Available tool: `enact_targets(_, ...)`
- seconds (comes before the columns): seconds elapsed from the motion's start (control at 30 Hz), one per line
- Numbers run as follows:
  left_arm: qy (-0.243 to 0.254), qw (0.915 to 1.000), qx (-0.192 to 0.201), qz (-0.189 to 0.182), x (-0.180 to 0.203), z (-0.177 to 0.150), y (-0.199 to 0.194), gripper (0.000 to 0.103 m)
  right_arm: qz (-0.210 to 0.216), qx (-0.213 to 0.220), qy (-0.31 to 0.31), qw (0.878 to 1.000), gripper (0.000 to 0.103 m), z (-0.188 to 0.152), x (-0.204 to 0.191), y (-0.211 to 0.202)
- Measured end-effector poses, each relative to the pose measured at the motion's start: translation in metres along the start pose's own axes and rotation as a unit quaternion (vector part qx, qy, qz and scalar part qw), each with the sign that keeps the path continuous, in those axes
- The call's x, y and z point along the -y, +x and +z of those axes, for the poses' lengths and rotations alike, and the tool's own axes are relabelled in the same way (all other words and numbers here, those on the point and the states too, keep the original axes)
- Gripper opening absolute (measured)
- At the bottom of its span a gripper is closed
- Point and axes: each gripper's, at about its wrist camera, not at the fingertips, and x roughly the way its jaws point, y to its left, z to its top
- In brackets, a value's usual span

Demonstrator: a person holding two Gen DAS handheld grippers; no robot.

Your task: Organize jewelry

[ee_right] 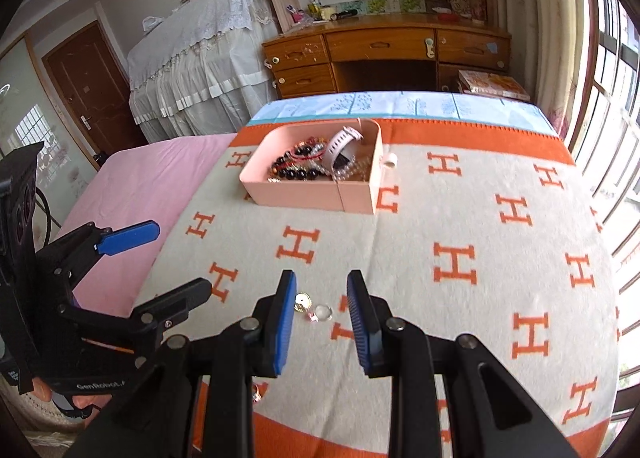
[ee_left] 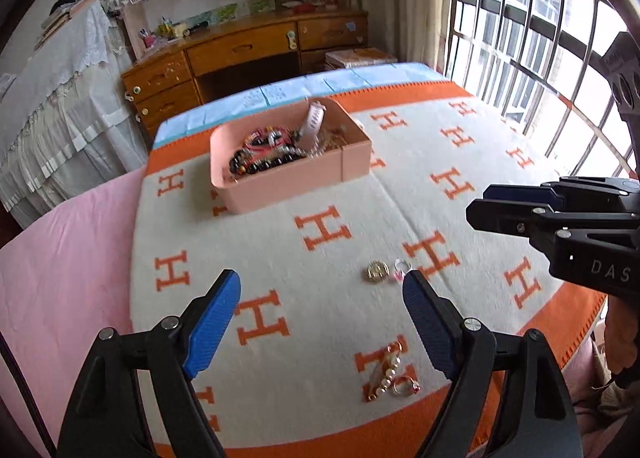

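Observation:
A pink box [ee_left: 256,193] [ee_right: 304,193] stands at the far middle of the H-patterned blanket, holding dark bead bracelets [ee_right: 296,171] and a white watch [ee_right: 340,145]. A gold round piece [ee_left: 378,270] [ee_right: 303,302] and a clear ring [ee_left: 402,266] [ee_right: 323,312] lie loose on the blanket. Nearer lie a pearl pin [ee_left: 384,374] and a gold ring [ee_left: 404,384]. My left gripper [ee_left: 322,286] [ee_right: 182,256] is wide open and empty above the blanket. My right gripper [ee_right: 322,290] [ee_left: 478,203] hovers over the gold piece and clear ring, jaws narrowly apart with nothing between the pads.
The orange-bordered blanket [ee_right: 500,161] covers a bed with a pink sheet [ee_left: 60,266] on the left. Beyond the bed stand a wooden desk [ee_right: 384,45] and lace-covered furniture [ee_right: 200,57]. A barred window [ee_left: 540,37] runs along the right.

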Motion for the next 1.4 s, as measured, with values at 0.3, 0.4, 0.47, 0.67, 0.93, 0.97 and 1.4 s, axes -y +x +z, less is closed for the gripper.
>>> enact_targets(0.3, 0.021, 0.9941, -0.101, -0.032, 0.025, -0.029, 0.048, 0.067, -0.005, -0.027, 0.048, 0.998, 0.027, -0.055, 0.025, 0.013)
enact_targets(0.4, 0.029, 0.9921, -0.117, -0.035, 0.031, -0.034, 0.053, 0.066, -0.004, -0.029, 0.046, 0.999, 0.027, -0.066, 0.023, 0.014)
enact_targets(0.47, 0.037, 0.9908, -0.126, -0.033, 0.034, -0.038, 0.054, 0.065, -0.002, -0.03, 0.042, 0.999, 0.027, -0.071, 0.022, 0.014)
enact_targets(0.67, 0.041, 0.9875, -0.15, -0.027, 0.036, -0.045, 0.058, 0.056, 0.005, -0.031, 0.03, 0.999, 0.027, -0.079, 0.016, 0.015)
enact_targets(0.93, 0.023, 0.9816, -0.183, -0.049, 0.035, -0.042, 0.058, 0.01, 0.011, -0.042, 0.021, 0.999, 0.027, -0.086, 0.014, 0.023)
enact_targets(0.97, 0.017, 0.9809, -0.187, -0.051, 0.033, -0.041, 0.059, 0.009, 0.012, -0.044, 0.021, 0.999, 0.027, -0.086, 0.014, 0.024)
enact_targets(1.4, -0.113, 0.9793, -0.135, -0.099, -0.031, -0.028, 0.042, 0.005, 0.008, -0.041, -0.015, 0.999, 0.027, -0.064, 0.001, 0.039)
